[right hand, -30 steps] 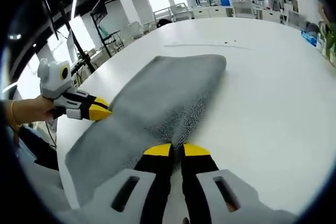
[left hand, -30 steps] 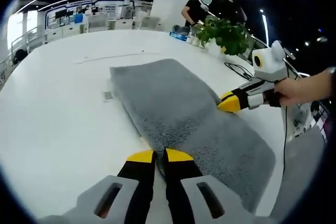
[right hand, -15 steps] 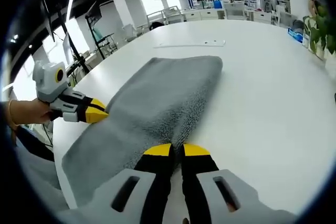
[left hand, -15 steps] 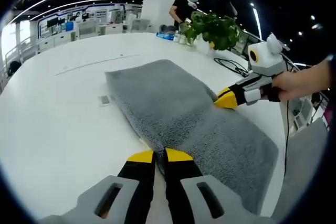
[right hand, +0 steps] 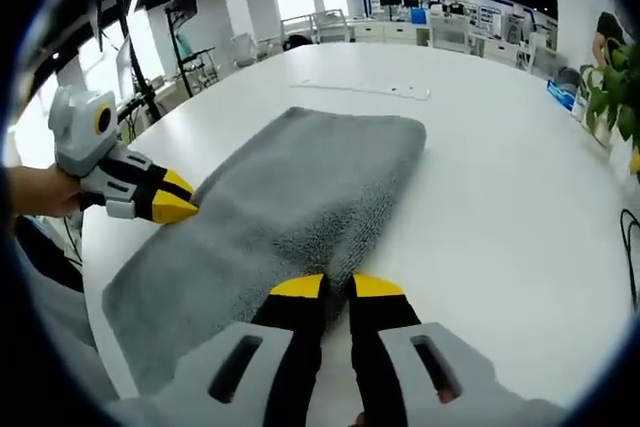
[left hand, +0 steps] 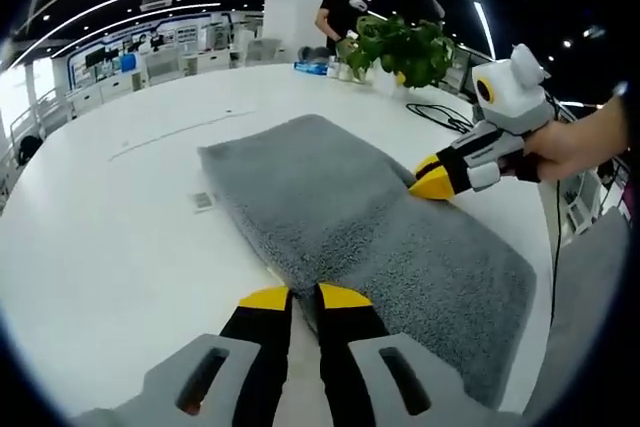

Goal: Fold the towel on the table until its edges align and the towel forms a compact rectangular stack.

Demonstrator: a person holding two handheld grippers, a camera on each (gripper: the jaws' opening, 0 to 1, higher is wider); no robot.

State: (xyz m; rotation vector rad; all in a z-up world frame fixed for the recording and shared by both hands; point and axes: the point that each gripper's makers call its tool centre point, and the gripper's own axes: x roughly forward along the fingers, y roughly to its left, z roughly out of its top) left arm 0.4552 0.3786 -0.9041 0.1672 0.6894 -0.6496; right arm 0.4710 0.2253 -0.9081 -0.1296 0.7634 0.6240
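Note:
A grey towel (left hand: 350, 217) lies folded in a long strip on the white table (left hand: 110, 237). My left gripper (left hand: 305, 297) is shut on the near long edge of the towel. In the left gripper view my right gripper (left hand: 432, 180) comes in from the right, held by a hand, its yellow tips closed on the opposite edge. The right gripper view shows the same towel (right hand: 290, 197) from the other side, with my right gripper (right hand: 336, 287) shut on its edge. There my left gripper (right hand: 172, 203) comes in from the left, its tips pinching the far edge.
A potted plant (left hand: 405, 47) and small items stand at the table's far side, where a person (left hand: 340, 12) stands. A black cable (left hand: 440, 117) lies near the plant. A small label (left hand: 203, 201) sits on the table left of the towel. The table's edge (right hand: 95, 277) runs close to the towel.
Both grippers keep their hold on the towel's edges. The views have shifted slightly, and the right gripper sits a little higher in the left gripper view.

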